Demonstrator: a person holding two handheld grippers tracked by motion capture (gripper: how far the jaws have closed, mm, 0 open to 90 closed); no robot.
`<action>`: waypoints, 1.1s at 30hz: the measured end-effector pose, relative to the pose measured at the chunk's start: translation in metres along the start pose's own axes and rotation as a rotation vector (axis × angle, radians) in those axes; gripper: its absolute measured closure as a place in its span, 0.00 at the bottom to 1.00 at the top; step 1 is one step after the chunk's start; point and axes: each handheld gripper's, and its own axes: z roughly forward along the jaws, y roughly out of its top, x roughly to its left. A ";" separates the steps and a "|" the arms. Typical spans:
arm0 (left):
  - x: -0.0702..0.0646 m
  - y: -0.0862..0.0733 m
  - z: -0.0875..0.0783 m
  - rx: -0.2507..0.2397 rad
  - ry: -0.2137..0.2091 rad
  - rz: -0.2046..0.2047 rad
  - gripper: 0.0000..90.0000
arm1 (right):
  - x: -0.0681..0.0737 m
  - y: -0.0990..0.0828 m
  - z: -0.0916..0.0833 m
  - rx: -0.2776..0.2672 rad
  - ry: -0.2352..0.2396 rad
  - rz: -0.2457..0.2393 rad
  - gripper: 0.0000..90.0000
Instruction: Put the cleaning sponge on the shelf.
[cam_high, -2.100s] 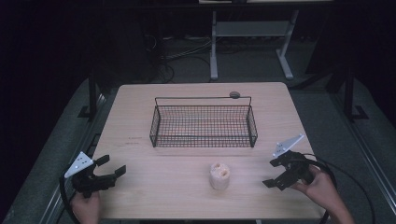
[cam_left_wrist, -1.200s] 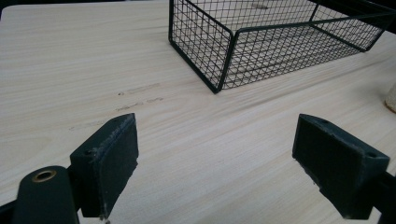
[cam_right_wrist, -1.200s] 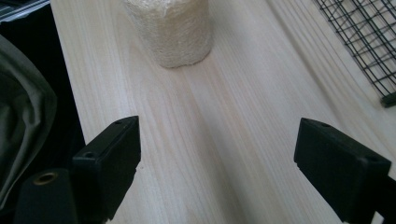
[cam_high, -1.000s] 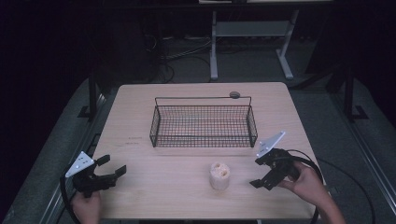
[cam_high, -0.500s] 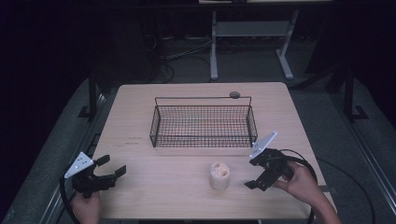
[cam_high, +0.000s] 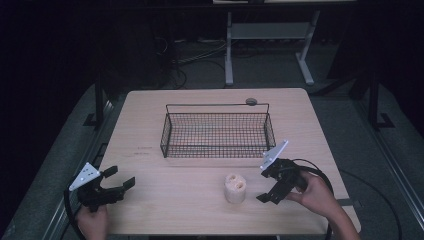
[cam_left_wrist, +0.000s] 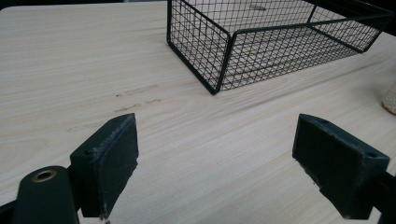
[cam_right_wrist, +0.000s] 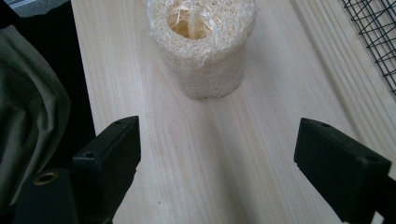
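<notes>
the loofah piece (cam_high: 235, 187) stands upright on the surface (cam_high: 150, 115), near its front edge and in front of the wire basket (cam_high: 217, 131). the right tongs (cam_high: 270, 186) sit just beside it, jaws wide and aimed at it, likely lined up to close around its sides. the left tongs (cam_high: 117, 181) rest wide apart at the front left, well away, seemingly idle. in the right gripper view the loofah's top is cut off. a small dark disc (cam_high: 251, 101) behind the basket is too small to identify.
</notes>
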 end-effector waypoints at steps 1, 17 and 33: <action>0.000 0.000 0.000 0.000 0.000 -0.001 0.15 | 0.000 0.001 0.000 0.002 0.000 0.000 0.16; 0.000 0.000 0.000 -0.001 0.002 -0.002 0.15 | 0.002 0.013 0.002 0.013 0.003 -0.026 0.16; 0.000 0.000 0.000 -0.001 0.001 -0.001 0.15 | 0.002 0.032 0.012 0.038 0.029 -0.056 0.16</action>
